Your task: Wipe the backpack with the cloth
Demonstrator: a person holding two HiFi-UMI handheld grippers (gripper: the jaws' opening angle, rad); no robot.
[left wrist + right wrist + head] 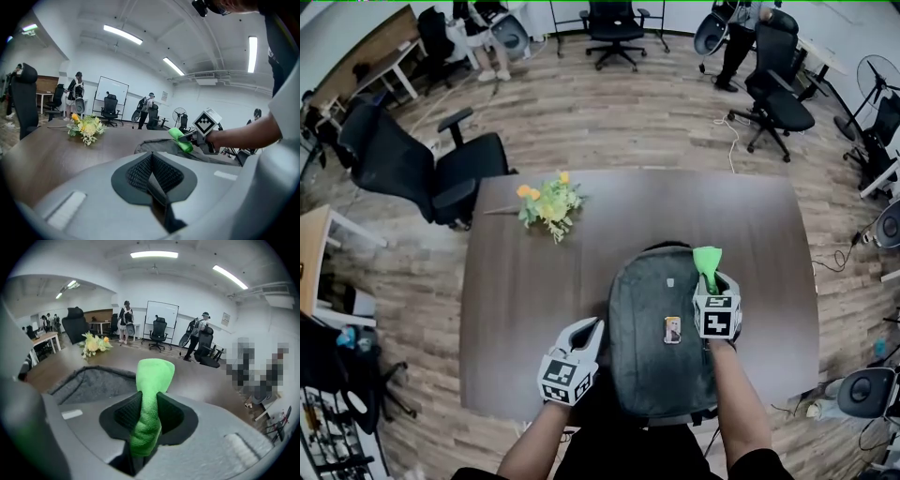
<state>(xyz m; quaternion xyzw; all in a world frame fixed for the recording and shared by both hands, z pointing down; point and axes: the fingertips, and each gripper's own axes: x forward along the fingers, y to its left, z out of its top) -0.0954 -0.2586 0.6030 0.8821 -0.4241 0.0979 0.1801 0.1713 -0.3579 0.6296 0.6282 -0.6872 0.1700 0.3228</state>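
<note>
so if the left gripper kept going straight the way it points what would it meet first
Probably the backpack: the left gripper angles toward the side nearest it, its shut tongs close beside it. Height is hard to judge, so it might skim over the top instead.

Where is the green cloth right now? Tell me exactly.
In the head view, the green cloth is pinched in the right gripper, above the right side of the backpack's far end, on the near half of the table.
</note>
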